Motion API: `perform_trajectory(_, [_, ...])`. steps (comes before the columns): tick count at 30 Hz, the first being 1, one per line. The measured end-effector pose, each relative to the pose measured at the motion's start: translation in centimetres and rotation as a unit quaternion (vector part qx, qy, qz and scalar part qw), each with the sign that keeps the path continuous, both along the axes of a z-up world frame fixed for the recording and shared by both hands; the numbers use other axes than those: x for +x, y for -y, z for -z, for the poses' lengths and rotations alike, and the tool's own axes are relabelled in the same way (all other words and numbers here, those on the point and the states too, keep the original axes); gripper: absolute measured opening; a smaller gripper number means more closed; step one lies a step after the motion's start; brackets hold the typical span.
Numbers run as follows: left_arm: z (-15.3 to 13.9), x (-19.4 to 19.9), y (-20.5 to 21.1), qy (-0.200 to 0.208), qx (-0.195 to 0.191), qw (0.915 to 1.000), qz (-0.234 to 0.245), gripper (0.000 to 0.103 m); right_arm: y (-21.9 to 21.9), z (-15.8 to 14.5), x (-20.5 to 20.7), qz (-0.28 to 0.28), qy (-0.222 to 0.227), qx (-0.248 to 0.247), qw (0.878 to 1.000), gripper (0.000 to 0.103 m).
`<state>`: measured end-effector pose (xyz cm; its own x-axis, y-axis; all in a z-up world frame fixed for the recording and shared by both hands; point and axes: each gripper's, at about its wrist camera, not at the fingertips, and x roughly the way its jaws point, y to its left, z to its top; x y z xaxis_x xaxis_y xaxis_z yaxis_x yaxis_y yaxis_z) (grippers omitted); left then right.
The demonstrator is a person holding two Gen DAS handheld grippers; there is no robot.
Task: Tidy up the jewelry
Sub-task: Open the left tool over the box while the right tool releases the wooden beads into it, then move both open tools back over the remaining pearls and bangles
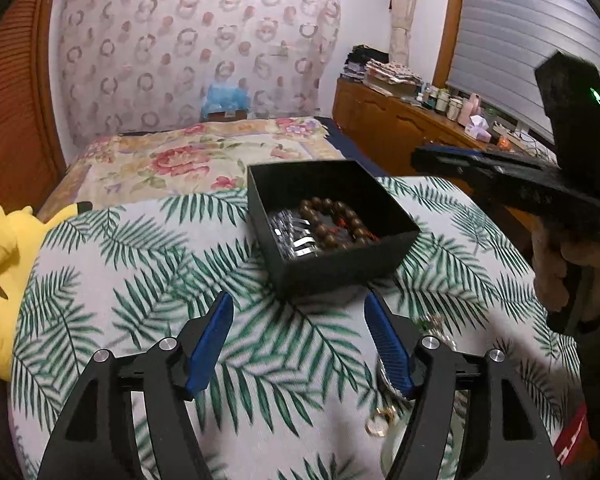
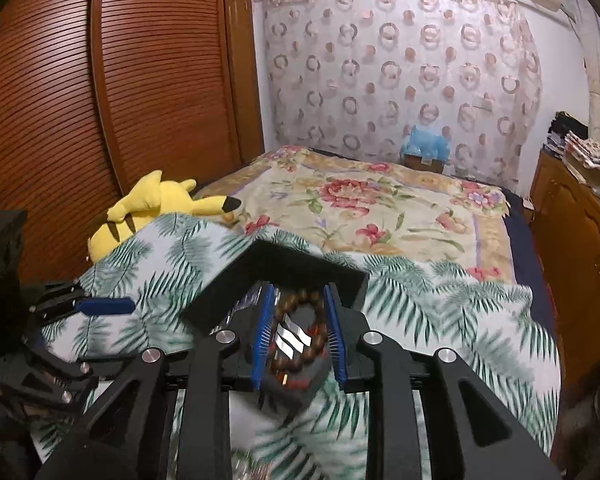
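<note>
A black open box (image 1: pixel 340 268) sits on the leaf-print cloth (image 1: pixel 140 264). Inside lie a brown wooden bead bracelet (image 1: pixel 332 218) and a silver metal bracelet (image 1: pixel 296 236). My left gripper (image 1: pixel 300 316) is open and empty, just in front of the box. More jewelry, a watch and a gold ring (image 1: pixel 380 424), lies on the cloth by its right finger. My right gripper (image 2: pixel 298 308) is open, held above the box (image 2: pixel 260 272), with the beads (image 2: pixel 300 304) and silver bracelet (image 2: pixel 292 340) showing between its fingers. It also shows in the left wrist view (image 1: pixel 420 158), raised at the right.
A yellow plush toy (image 1: pixel 0 264) lies at the cloth's left edge. A floral bedspread (image 1: pixel 188 160) lies behind. A wooden dresser (image 1: pixel 396 128) with bottles stands at the right, a wooden slatted wardrobe (image 2: pixel 60 100) at the left.
</note>
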<state>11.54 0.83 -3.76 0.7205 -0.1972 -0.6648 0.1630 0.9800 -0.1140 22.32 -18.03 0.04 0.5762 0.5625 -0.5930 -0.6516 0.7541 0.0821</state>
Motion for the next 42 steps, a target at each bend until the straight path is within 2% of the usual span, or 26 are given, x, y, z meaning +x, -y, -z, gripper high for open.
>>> perform_trajectory(9, [0.5,-3.9,1.0,0.002,-0.001,0.9999,0.012,0.069,3.0,3.4,-7.7,0.019,-0.028,-0.004,0.999,0.028])
perform_trajectory(13, [0.7,-5.1,1.5,0.002,0.005,0.9999,0.011,0.07,4.0,4.8,-9.8,0.028,-0.041,-0.002,0.999,0.028])
perform_trajectory(14, [0.8,-5.4,1.7,0.0,0.005,0.9999,0.012,0.076,4.2,5.1,-10.3,0.031,-0.044,-0.001,0.999,0.028])
perform_trajectory(16, [0.9,-5.9,1.9,0.003,0.004,0.9999,0.012,0.095,4.7,5.6,-11.1,0.035,-0.05,0.002,0.998,0.028])
perform_trajectory(22, [1.4,-6.3,3.1,-0.004,0.005,0.9996,0.026,0.095,5.3,7.6,-13.2,0.042,-0.063,-0.006,0.997,0.036])
perform_trajectory(27, [2.3,-5.5,4.1,-0.021,0.006,0.9992,0.035,0.095,5.7,8.4,-13.9,0.052,-0.05,-0.029,0.997,0.057])
perform_trajectory(29, [2.5,-5.0,4.4,-0.026,0.007,0.999,0.037,0.095,5.9,8.6,-14.0,0.057,-0.045,-0.035,0.997,0.061])
perform_trajectory(42, [4.1,-1.0,7.8,-0.069,0.01,0.9947,0.076,0.094,6.6,8.9,-14.1,0.052,-0.053,-0.019,0.997,0.061])
